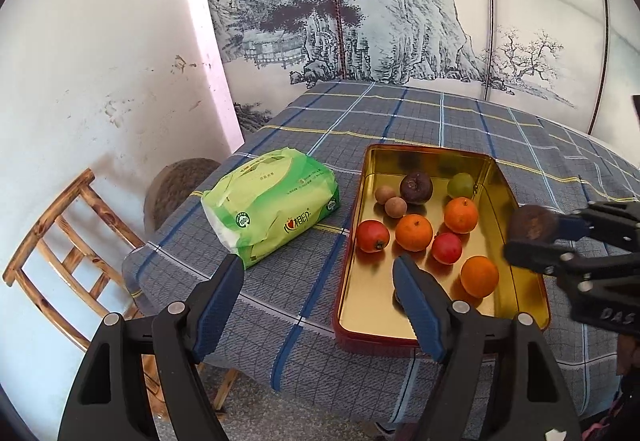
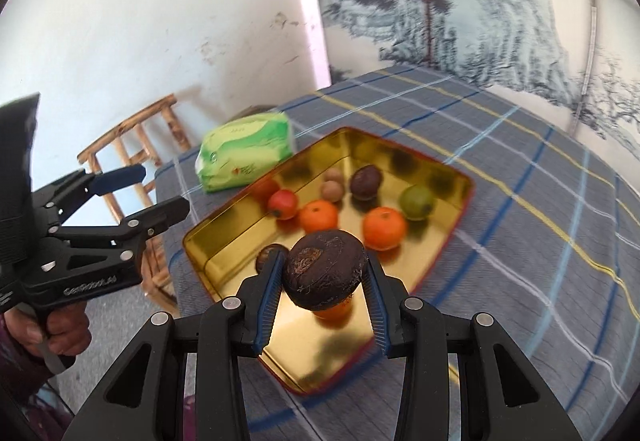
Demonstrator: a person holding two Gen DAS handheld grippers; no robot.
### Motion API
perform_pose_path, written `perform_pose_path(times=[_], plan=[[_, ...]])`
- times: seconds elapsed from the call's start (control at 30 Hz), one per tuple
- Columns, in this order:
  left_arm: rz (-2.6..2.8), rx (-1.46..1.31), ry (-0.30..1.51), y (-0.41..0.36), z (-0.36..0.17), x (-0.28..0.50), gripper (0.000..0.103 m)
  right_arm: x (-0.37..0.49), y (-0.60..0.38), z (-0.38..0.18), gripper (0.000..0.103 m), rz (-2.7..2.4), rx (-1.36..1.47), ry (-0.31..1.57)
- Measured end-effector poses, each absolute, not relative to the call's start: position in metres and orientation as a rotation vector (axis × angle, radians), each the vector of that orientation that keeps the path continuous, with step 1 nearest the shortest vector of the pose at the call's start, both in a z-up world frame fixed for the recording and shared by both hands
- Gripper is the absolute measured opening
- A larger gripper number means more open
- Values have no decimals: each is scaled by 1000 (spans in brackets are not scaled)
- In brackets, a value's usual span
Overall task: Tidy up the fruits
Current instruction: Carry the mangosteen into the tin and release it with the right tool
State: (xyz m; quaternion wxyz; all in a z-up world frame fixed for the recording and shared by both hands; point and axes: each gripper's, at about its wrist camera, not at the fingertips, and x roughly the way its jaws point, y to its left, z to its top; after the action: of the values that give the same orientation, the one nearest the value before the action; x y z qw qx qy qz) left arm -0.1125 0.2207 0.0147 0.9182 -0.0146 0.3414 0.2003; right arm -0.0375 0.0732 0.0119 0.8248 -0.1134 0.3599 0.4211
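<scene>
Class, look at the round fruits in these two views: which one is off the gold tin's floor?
The dark brown fruit clamped in the right gripper, held above the gold tin. All the other fruits lie on its floor.

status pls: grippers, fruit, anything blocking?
Right gripper shut on dark brown fruit above gold tin. Left gripper open, empty. Tissue pack beside tin, not blocking.

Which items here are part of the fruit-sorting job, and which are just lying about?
Part of the job:
- gold tin tray
- the fruit in it: oranges, red fruits, green fruit, small tan fruits, dark fruit
- dark brown fruit gripped by the right gripper
- left gripper, open with nothing in it

Lying about:
- green tissue pack
- wooden chair
</scene>
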Motion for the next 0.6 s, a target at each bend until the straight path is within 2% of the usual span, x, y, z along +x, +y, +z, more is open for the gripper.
perform_pose_path(times=[0.17, 0.6], plan=[[410, -5, 690, 220, 17, -115, 77, -29, 116, 0, 41, 914, -269, 801], [410, 15, 683, 220, 17, -113, 79, -13, 154, -21, 41, 907, -310, 853]])
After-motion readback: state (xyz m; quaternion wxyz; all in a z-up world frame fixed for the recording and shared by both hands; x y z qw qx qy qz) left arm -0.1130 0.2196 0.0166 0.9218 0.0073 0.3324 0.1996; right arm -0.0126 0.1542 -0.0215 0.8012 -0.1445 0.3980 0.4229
